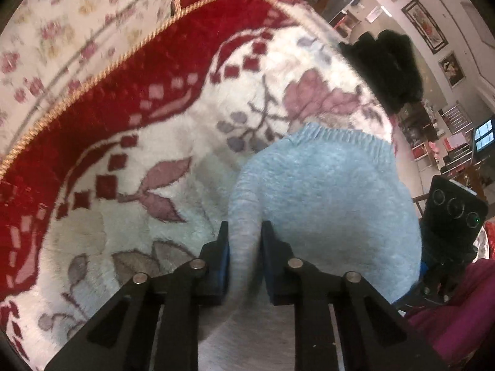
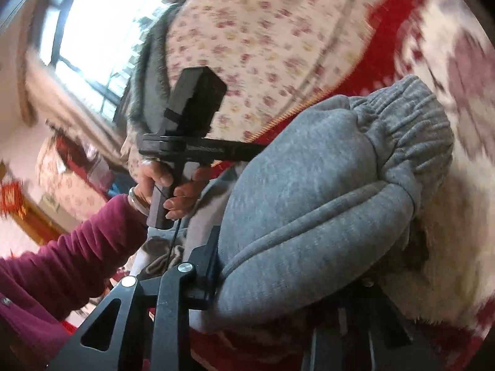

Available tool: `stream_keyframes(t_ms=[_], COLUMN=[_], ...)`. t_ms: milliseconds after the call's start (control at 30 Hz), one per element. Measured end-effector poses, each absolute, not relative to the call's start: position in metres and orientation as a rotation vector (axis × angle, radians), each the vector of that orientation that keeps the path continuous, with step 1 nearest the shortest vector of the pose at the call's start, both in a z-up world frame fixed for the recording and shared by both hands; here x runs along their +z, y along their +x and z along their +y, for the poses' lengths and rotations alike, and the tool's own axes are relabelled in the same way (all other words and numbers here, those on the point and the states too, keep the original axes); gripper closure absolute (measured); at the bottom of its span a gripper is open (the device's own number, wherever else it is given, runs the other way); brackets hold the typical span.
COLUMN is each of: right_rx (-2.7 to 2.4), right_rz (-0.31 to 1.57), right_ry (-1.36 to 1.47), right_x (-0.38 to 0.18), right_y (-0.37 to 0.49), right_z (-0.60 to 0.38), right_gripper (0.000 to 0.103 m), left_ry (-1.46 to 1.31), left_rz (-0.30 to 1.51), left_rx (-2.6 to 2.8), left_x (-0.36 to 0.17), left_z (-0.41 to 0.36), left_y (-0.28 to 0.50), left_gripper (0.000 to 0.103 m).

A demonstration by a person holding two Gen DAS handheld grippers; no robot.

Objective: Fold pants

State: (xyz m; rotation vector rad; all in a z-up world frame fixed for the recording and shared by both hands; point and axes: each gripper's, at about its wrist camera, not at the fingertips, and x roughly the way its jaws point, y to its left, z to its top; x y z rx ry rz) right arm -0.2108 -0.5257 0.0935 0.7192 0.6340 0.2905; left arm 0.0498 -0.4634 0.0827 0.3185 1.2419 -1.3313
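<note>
The grey fleece pants [image 1: 324, 191] hang bunched over a white and red floral blanket [image 1: 161, 117]. My left gripper [image 1: 244, 241] is shut on a fold of the pants and holds it up; a ribbed cuff shows at the top of the bundle. In the right wrist view the pants [image 2: 309, 216] drape over my right gripper [image 2: 278, 278], with the gathered elastic waistband [image 2: 408, 123] at upper right. Only the right gripper's left finger [image 2: 207, 266] shows; the cloth hides the other. The left gripper's body [image 2: 191, 114] and the hand holding it show at centre left.
A floral sheet [image 1: 62, 31] lies beyond the blanket's gold cord edge. A black furry item [image 1: 386, 68] sits at the blanket's far right. The right gripper's camera unit [image 1: 454, 210] is at the right. A maroon sleeve [image 2: 62, 262] and a window [image 2: 102, 40] are at left.
</note>
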Motion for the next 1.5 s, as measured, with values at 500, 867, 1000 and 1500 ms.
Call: stream_keyframes(t_ms=[500,867,1000,1500], right_rx=[0.51,0.745,0.82,0.934], right_rz=[0.541,0.592,0.695,0.756], right_ry=[0.432,0.169,0.032,-0.022], right_x=[0.197,0.225,0.194,0.133], right_y=[-0.175,-0.136,-0.119,-0.122], right_z=[-0.422,-0.276,-0.207,-0.143], right_gripper=[0.074,0.074,0.074,0.013], left_ry=[0.092,-0.069,-0.141,-0.33], left_rz=[0.97,0.881,0.908,0.792], left_rx=[-1.217,-0.934,-0.667,-0.479], left_x=[0.195,0.204,0.169,0.172], left_z=[-0.314,-0.124,-0.031,0.039], left_y=[0.037,0.005,-0.01,-0.087], left_gripper=[0.09,0.091,0.089,0.038])
